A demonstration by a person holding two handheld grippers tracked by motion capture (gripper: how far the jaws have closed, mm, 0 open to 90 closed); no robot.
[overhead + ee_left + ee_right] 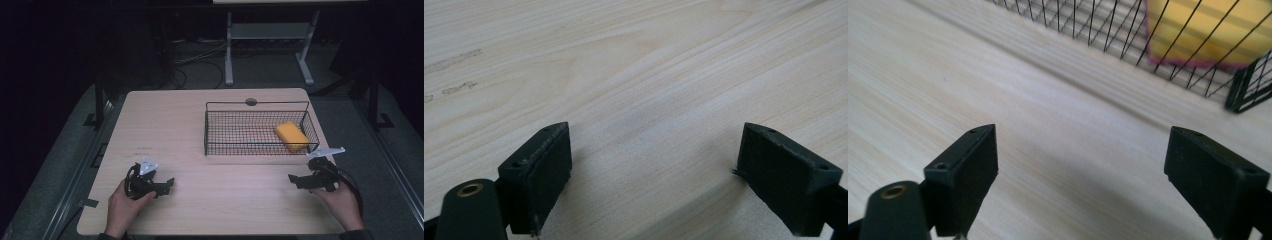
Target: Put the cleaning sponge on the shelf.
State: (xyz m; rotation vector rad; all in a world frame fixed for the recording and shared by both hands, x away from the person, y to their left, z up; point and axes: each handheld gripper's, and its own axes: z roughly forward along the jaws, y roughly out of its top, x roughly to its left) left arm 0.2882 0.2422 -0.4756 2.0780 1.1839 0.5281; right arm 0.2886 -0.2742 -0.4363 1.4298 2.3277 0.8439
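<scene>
A yellow sponge [292, 135] lies in the right end of the wire basket [215, 131] on the table [165, 125]. The left gripper [170, 184] and right gripper [292, 180] sit low near the front edge, probably resting on it, jaws wide apart and empty

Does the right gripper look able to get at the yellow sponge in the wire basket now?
Probably yes: the right gripper is open beside the basket, which has no lid, and the sponge lies at its near right end. It must go over the wire wall.
</scene>
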